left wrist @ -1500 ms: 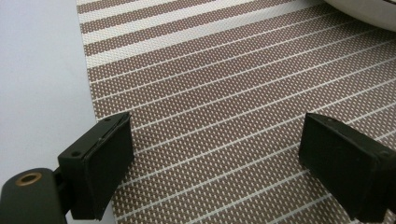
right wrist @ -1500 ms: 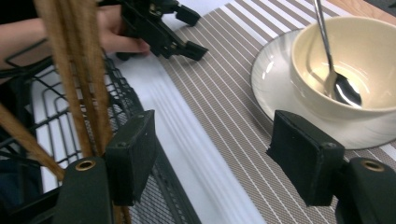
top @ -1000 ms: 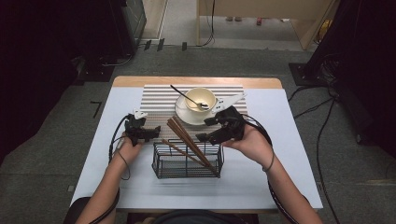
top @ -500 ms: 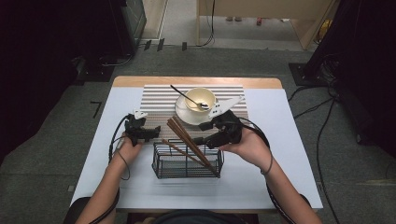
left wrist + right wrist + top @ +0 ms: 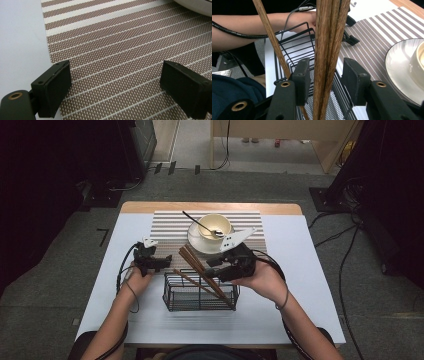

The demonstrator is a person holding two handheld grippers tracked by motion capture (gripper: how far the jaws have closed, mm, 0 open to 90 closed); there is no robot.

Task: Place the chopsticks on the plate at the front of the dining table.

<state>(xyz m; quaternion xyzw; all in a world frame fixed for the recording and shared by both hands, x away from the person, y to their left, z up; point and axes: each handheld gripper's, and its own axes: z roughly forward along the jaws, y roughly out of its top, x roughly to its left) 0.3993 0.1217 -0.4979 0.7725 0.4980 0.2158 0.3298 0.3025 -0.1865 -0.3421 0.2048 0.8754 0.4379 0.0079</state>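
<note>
The bundle of chopsticks (image 5: 329,50) leans in the wire basket (image 5: 200,292) at the table's near middle, tops tilted far-left. The right gripper (image 5: 324,75) straddles the bundle; its jaws have just been closing, pads not yet pressing. It should squeeze squarely to catch every stick, leaving the lone chopstick (image 5: 270,35) out. The left gripper (image 5: 115,80) hangs wide over the striped mat (image 5: 120,45). The sticks' lower ends are hidden.

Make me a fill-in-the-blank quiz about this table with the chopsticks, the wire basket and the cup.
1. The brown chopsticks lean in a black wire ____.
2. The right gripper has a bundle of chopsticks between its jaws, which have just been ____.
3. The left gripper hovers with jaws wide apart above the striped ____.
4. A spoon rests in the ____ on the saucer.

Missing words: basket; closing; placemat; cup
</note>
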